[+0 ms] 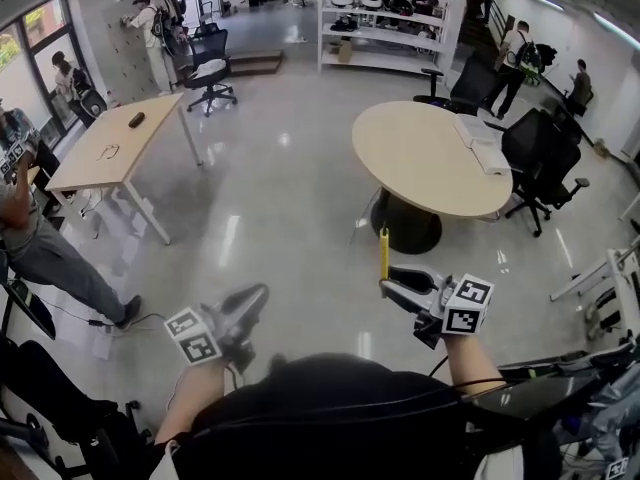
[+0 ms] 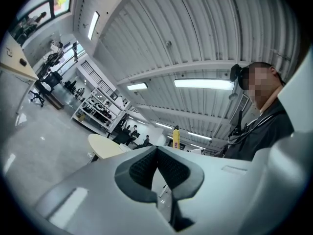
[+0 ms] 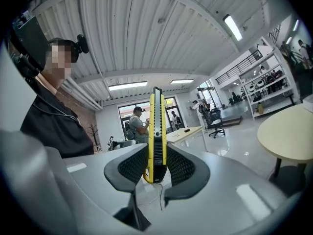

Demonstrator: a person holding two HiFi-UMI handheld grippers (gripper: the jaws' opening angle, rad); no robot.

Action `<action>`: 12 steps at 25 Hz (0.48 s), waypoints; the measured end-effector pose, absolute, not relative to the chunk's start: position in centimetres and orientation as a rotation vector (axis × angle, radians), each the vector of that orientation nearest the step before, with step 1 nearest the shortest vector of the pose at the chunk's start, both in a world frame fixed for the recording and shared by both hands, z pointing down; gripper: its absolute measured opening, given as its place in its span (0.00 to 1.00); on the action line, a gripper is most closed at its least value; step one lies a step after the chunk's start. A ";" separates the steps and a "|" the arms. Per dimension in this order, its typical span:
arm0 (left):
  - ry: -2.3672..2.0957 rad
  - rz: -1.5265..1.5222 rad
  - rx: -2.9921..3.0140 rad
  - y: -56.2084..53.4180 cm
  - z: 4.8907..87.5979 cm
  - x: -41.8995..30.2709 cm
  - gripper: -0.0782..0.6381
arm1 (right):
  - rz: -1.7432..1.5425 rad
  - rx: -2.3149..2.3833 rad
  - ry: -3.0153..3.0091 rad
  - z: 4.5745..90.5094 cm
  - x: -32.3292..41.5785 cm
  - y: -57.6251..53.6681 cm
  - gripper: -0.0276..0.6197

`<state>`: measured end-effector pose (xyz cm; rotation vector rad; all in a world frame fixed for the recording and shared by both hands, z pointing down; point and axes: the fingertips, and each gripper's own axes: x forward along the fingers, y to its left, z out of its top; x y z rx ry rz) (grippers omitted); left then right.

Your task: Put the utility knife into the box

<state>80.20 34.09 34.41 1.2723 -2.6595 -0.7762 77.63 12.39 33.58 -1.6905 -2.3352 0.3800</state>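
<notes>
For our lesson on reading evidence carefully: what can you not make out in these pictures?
Box: in no view.
Utility knife: blade out or not, unclear; edge-on in right gripper view, tiny in head view.
Dark object on wooden table: head view, too small to identify.

Both forearms reach forward from the black-clad torso at the bottom of the head view, and the 2 grippers are held about level and well apart. The left gripper (image 1: pixel 256 296) angles ahead and to the right. Its marker cube (image 1: pixel 193 335) sits just above the bare left forearm (image 1: pixel 188 400), and its jaws are closed together with nothing between them. The right gripper (image 1: pixel 386 286) angles to the left, its marker cube (image 1: pixel 467 305) at the wrist end. Its 2 pads clamp the lower end of an upright utility knife (image 1: pixel 383 252).
</notes>
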 end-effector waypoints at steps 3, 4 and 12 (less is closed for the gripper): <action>-2.652 -0.783 1.316 37.3 34.3 76.5 0.11 | 0.358 -1.666 -2.364 32.9 74.2 15.8 0.25; -2.651 -0.776 1.328 38.6 34.1 75.2 0.11 | 0.359 -1.662 -2.371 32.5 73.0 17.2 0.25; -2.696 -0.705 1.338 51.3 32.9 66.8 0.11 | 0.358 -1.708 -2.381 30.1 64.5 30.3 0.25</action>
